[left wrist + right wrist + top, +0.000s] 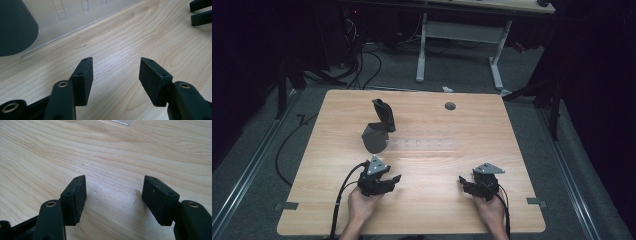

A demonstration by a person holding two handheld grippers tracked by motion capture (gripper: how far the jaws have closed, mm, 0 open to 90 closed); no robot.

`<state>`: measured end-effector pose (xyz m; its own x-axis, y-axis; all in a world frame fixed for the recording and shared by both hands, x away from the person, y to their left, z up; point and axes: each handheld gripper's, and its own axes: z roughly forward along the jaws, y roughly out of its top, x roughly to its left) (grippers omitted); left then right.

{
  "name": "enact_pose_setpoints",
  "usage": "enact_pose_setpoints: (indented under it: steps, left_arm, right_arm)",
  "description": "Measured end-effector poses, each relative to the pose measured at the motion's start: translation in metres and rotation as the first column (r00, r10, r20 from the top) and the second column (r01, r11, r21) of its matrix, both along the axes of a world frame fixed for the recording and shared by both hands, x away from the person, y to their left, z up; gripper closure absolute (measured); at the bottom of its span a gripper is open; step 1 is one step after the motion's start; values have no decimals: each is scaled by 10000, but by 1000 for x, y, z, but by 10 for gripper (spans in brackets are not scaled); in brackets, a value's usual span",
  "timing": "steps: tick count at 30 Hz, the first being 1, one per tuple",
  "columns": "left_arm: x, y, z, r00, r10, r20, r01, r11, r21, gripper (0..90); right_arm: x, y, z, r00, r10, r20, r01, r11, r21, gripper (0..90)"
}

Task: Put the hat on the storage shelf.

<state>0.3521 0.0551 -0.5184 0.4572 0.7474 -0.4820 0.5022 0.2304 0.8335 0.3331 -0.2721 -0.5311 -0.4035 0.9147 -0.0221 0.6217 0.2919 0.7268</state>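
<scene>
The left gripper [115, 75] has its two black jaws spread wide apart, with nothing between them, just bare wood. The right gripper [115, 195] is the same: its jaws stand wide apart over the wood and pinch nothing. Each jaw has a flat, rough black pad on its inner side. From above, the left gripper [379, 181] sits near the front edge of the table, held in the person's left hand [362, 200], and the right gripper [479, 186] sits near the front edge too, held in the right hand [489, 207]. The two grippers are well apart and point in toward each other a little. A black cable [343, 192] trails back from the left one (it hangs off the front of the table). Farther up the wooden table [462, 125] lies a clear flat plastic tray [424, 144] with a row of small slots in it, hard to see against the wood. At the tray's left end stands a dark grey thing [378, 129] with a round bottom part and a tall piece sticking up; I cannot tell what it is. In the left gripper view its dark round side [15, 25] shows at the top left, resting on the tray [75, 17]. A small round hole [450, 106] is in the table near its far edge.
</scene>
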Motion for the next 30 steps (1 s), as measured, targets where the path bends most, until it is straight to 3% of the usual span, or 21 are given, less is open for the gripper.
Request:
enact_pose_setpoints:
  steps: [13, 22, 30]
  left_arm:
    - [4, -7, -10, 9998, 58, 184, -66, 9992, 399, 442]
    - [8, -12, -20, 10000, 74, -21, -72, 9968, 791, 425]
    - [10, -12, -26, 9993, 366, -58, -360, 9958, 845, 364]
  right_arm:
    - [0, 0, 0, 10000, -1, 1, 1, 10000, 0, 366]
    - [0, 0, 0, 10000, 8, -2, -8, 10000, 4, 364]
    - [0, 0, 0, 10000, 4, -3, -4, 10000, 6, 364]
